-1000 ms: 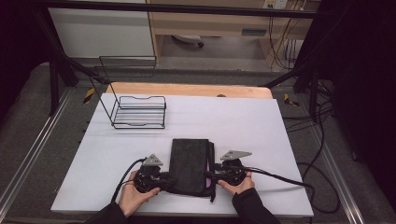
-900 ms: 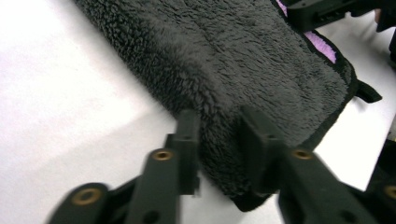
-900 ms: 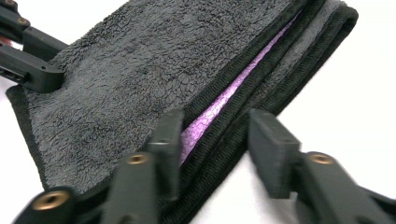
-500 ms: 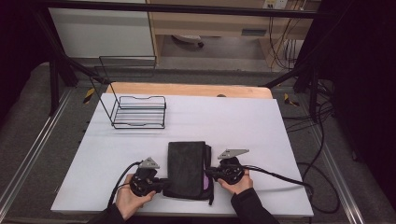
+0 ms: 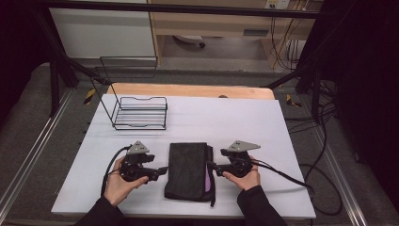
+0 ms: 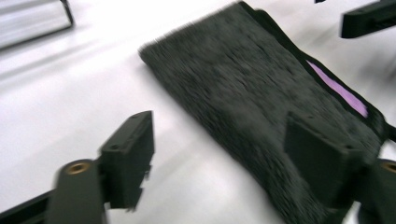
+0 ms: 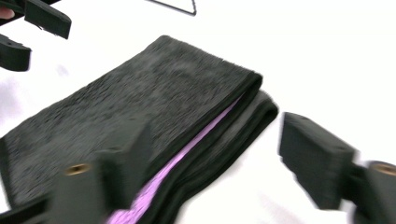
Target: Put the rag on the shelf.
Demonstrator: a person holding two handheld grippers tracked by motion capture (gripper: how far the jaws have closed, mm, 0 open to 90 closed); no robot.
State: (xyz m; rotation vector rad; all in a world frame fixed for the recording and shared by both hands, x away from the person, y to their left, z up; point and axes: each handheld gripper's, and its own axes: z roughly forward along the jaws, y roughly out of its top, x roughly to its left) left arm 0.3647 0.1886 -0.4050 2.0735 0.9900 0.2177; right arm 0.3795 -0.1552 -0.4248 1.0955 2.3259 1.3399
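A folded black towel (image 5: 187,170) with a purple strip along its right edge lies flat near the front of the white table (image 5: 235,122). My left gripper (image 5: 162,171) hovers just off the towel's left side. Its jaws have just been opening and stand wide; in the left gripper view the towel (image 6: 243,84) lies below and past the left gripper (image 6: 224,158), unpressed. My right gripper (image 5: 211,165) sits at the towel's right edge. Its jaws have also just been opening, and in the right gripper view the right gripper (image 7: 222,161) spans the towel's folded corner (image 7: 140,102) without squeezing it.
A black wire rack (image 5: 140,113) stands at the back left of the table. A wooden board (image 5: 188,89) runs along the far edge. Cables (image 5: 301,183) trail off to the right. Bare white tabletop lies between the rack and the towel.
Both grippers have let go of the towel's sides, opened wide and lifted slightly away. The towel has settled flat between them.
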